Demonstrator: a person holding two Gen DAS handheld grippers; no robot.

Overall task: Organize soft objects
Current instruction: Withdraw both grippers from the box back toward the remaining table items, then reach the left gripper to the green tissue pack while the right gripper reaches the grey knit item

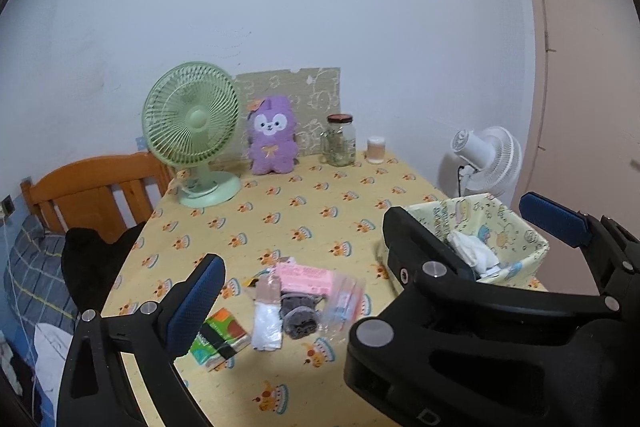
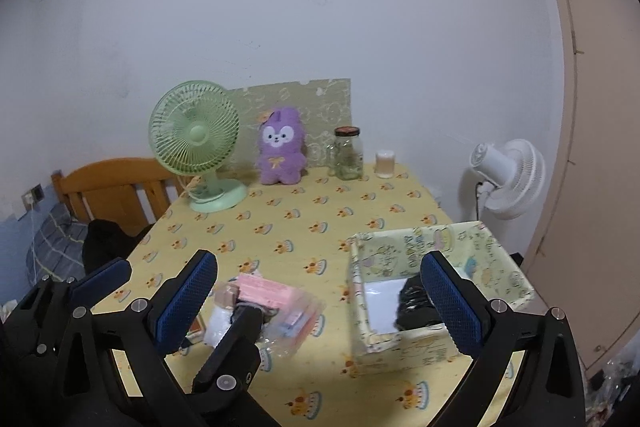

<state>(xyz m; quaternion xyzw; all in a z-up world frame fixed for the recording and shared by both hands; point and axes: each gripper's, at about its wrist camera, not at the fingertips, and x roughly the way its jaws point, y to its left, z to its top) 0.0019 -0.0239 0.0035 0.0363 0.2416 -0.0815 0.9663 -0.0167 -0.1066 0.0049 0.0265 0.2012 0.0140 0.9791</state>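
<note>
Both tongs stand apart, holding nothing. The left tongs [image 1: 392, 267] hang above the pile [image 1: 298, 297] of small packets, which lies on the counter [image 1: 280, 219] just ahead of and below them; the box [image 2: 420, 287] sits under the right tongs [image 2: 320, 291]. The packets look light, limp and slippery in plastic; pinching one across its middle seems best. Only the left view shows white cloth [image 1: 474, 253] in the box; only the right shows something black [image 2: 414, 305] there.
</note>
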